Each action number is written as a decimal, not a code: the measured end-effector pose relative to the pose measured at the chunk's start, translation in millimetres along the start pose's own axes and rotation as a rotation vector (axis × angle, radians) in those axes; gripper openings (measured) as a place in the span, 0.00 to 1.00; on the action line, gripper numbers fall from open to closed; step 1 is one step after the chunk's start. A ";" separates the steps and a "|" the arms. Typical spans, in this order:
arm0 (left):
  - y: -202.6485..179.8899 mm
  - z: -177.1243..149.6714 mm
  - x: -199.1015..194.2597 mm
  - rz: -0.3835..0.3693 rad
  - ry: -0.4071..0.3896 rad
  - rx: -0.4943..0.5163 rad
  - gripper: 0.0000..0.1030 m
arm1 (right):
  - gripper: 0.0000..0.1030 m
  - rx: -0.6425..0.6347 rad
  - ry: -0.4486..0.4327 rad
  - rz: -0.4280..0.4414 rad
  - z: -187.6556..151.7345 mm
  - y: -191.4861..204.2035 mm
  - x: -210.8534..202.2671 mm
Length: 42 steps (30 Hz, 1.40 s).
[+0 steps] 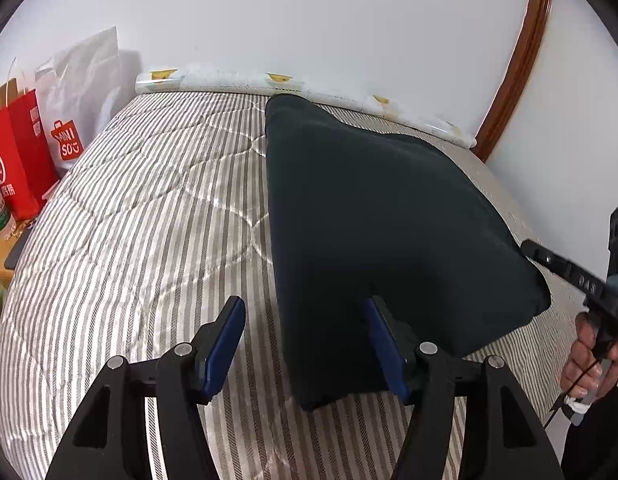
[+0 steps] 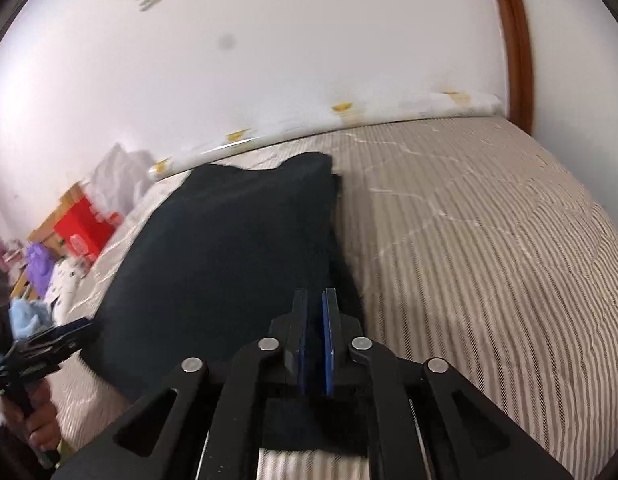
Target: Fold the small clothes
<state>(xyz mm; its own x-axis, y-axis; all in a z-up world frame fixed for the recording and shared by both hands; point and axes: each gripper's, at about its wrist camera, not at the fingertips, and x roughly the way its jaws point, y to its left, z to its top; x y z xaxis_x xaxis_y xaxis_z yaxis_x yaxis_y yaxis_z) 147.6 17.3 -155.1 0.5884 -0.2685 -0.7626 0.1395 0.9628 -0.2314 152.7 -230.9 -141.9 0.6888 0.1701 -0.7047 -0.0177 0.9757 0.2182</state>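
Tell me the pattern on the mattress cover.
Thin grey and cream stripes, quilted mattress cover; clearest in the left wrist view.

A dark navy garment (image 1: 389,220) lies spread on a striped mattress (image 1: 149,200), lengthwise toward the wall, its near edge slightly lifted.

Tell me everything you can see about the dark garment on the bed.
The dark garment is black or very dark navy, of soft matte fabric with no print. It lies fairly flat on the striped mattress, reaching almost to the far edge near the wall. The left gripper stands open over its near corner, one blue pad above the cloth. The right gripper, nearly closed, is at its other near edge; whether it pinches fabric is unclear.
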 end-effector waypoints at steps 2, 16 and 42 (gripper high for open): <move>-1.5 -3.7 -1.7 -0.003 0.007 -0.006 0.59 | 0.12 -0.049 0.020 -0.029 -6.2 6.8 0.7; -27.5 -15.8 -69.0 0.060 -0.052 0.000 0.65 | 0.36 -0.065 -0.011 -0.165 -6.6 26.1 -75.2; -98.2 -11.9 -179.4 0.192 -0.176 0.084 0.85 | 0.95 -0.055 -0.106 -0.239 -5.2 75.8 -201.2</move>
<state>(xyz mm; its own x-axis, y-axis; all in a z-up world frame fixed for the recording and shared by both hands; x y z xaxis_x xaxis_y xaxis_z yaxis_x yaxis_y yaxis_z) 18.9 -29.4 -2.7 0.7386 -0.0790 -0.6695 0.0737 0.9966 -0.0363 9.0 -190.5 12.9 0.7499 -0.0787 -0.6569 0.1172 0.9930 0.0147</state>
